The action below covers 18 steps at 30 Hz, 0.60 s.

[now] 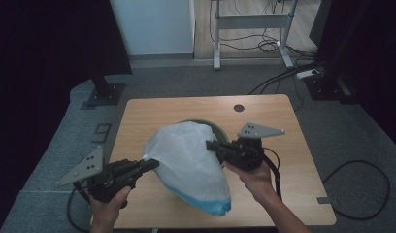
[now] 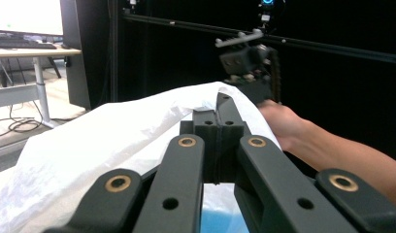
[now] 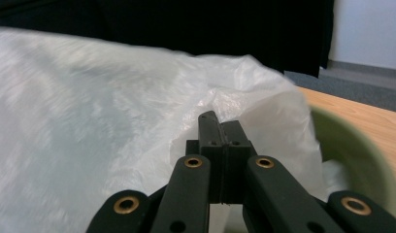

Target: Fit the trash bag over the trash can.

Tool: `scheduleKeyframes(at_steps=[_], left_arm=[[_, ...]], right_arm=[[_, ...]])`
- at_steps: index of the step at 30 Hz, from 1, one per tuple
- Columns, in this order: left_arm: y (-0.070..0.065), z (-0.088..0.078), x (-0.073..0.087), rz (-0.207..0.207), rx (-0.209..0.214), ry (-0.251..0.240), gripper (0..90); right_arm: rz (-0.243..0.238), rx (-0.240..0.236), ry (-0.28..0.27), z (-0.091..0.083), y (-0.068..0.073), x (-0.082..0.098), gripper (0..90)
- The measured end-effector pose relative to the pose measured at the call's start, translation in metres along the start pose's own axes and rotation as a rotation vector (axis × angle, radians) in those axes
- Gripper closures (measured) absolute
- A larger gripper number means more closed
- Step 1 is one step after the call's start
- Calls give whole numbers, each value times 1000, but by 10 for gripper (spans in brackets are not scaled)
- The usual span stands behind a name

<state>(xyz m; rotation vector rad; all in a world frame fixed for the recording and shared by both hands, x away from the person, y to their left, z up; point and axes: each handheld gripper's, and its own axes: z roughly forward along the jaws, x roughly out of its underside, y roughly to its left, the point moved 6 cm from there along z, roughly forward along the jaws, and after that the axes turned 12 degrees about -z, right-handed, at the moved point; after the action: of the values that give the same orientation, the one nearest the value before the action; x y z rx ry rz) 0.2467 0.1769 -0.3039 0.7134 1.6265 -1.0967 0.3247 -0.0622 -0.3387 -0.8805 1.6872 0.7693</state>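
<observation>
**Both hand-held grippers clamped on the bag over the bowl**

Hand-held grippers were seen pinching the white plastic bag (image 1: 189, 162) from opposite sides: the left hand-held gripper (image 1: 150, 165) had its jaws pressed together on the film at the bag's left edge, and the right hand-held gripper (image 1: 211, 145) was shut on a fold at the bag's right edge. In the left gripper view the jaws [no gap visible] met on the white film (image 2: 138, 126); in the right gripper view the same was shown against the crinkled plastic (image 3: 138, 121).

The bag was held up above the table (image 1: 152, 109), spread between the two grips, with a blue part (image 1: 218, 208) at its near end and a green bowl (image 1: 220, 130) partly covered behind it.

The step in hand was judged to be the opening or spreading of the bag over the bowl. It would be done best if both pinches were kept firm on a single layer each, so that the mouth could be parted; a pull apart should be made slowly and evenly, since thin film could slip or tear.

Little stood in the way on the table: a dark round cable hole (image 1: 239, 108) lay well apart at the far edge. The bowl's rim, just under the bag, could be snagged. Whether the bag held anything could not be told.
</observation>
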Motion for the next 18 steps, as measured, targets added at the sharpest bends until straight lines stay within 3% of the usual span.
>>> scheduleKeyframes(at_steps=[2, 3, 5, 8, 10, 11, 14, 16, 18], left_arm=[[2, 2, -1, -1, -3, 0, 900], [5, 5, -3, -2, -10, 1, 900], [9, 8, -4, -9, -14, 2, 900], [11, 10, -4, -11, -22, 7, 900], [15, 13, -3, -19, -26, 8, 900], [18, 15, -2, -26, -30, 9, 900], [21, 19, 1, -34, -33, 14, 900], [22, 21, 2, -37, -34, 16, 900], [22, 24, 3, -38, -33, 18, 900]], right_arm=[[18, -4, 6, 4, -6, -2, 891], [28, 13, 26, 12, -18, -5, 891], [45, 10, 49, 21, -27, -4, 891], [48, 24, 65, 27, -32, -1, 890], [41, 40, 65, 29, -36, 5, 771], [33, 57, 63, 27, -35, 6, 679], [-23, 86, 51, 15, -28, 10, 545], [-40, 80, 40, 7, -22, 11, 502], [-58, 21, 13, -11, -4, 13, 439]])
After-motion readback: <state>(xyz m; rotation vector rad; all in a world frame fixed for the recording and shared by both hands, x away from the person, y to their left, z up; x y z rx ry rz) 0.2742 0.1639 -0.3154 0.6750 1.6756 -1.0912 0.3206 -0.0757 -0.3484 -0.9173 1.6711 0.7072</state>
